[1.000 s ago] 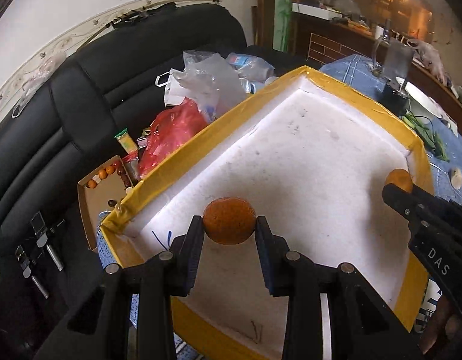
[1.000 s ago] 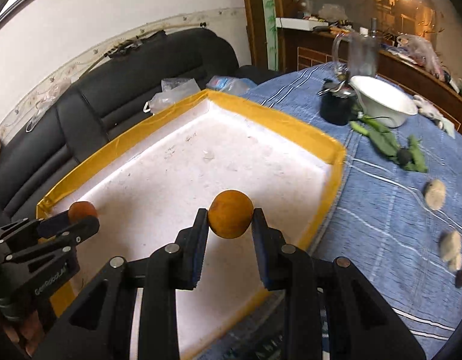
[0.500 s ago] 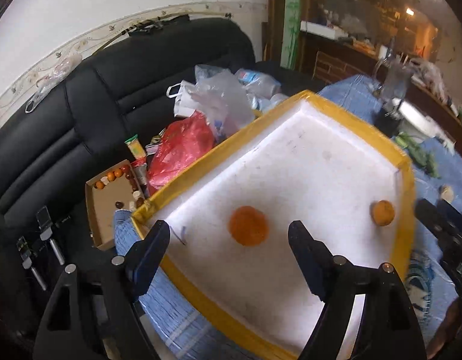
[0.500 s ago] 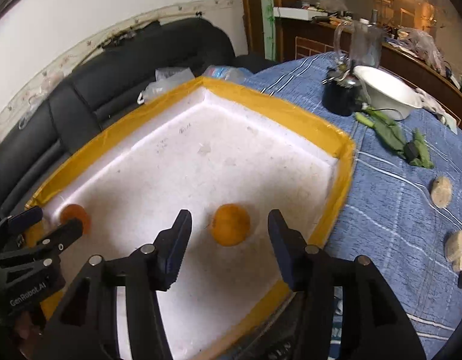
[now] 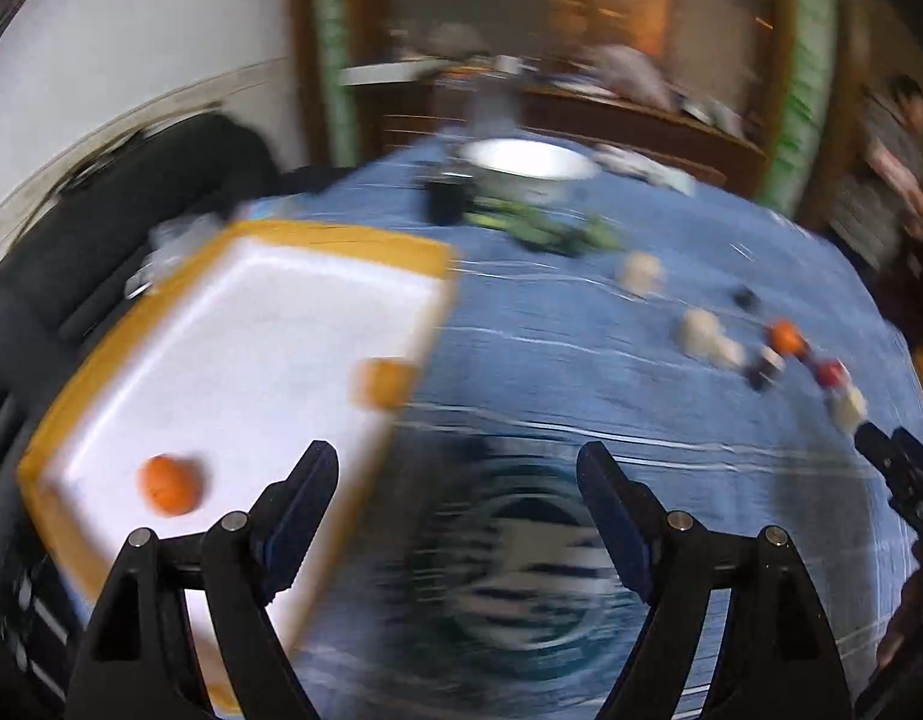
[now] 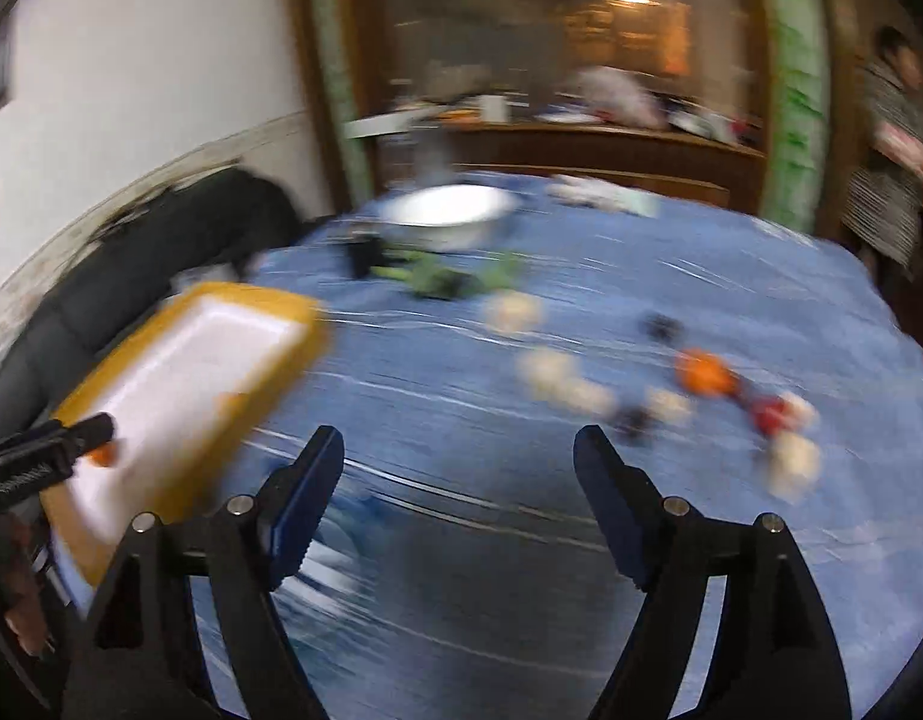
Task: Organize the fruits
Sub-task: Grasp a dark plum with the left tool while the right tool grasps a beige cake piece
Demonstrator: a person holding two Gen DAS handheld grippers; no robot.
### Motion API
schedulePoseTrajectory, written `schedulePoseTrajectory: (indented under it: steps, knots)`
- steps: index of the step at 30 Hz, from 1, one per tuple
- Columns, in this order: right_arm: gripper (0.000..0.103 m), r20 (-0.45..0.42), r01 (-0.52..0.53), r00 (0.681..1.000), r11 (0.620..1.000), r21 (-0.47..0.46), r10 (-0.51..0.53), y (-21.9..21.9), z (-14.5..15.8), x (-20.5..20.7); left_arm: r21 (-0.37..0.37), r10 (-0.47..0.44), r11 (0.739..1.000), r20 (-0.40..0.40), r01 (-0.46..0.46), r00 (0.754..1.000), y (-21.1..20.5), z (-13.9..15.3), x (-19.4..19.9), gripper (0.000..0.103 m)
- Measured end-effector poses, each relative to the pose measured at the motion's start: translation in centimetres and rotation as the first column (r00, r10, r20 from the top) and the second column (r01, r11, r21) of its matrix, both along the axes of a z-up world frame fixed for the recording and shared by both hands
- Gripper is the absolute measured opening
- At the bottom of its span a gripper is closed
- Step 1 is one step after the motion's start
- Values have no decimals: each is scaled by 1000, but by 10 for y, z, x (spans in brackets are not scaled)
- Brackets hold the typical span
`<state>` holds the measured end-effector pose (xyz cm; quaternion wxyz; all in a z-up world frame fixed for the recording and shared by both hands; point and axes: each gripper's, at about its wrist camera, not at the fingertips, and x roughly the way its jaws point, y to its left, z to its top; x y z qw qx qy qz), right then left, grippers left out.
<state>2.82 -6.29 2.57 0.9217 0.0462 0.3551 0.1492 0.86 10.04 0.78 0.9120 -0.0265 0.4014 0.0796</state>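
Two oranges now released inside tray; both grippers wide open, fingers empty, swung from tray toward remaining fruit.

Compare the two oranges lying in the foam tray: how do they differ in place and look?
The near orange lies by the foam tray's near-left corner, beside the left gripper; the far orange rests against the tray's right rim. The near orange looks deeper orange and rounder; the far orange is paler and more smeared by blur. Both lie loose on the white floor, gripped by nothing.
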Motion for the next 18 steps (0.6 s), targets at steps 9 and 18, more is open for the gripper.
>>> schedulePoseTrajectory:
  steps: [9,18]
  knots:
    - [79,-112,242,962,967,-84,-251,-126,-50,17,-7,-238,971,-58,238,969,-103,-30,48,82]
    - [51,-183,220,953,966,-133,-243,-136,-78,64,-53,-288,957,-58,285,956,-141,-43,84,81]
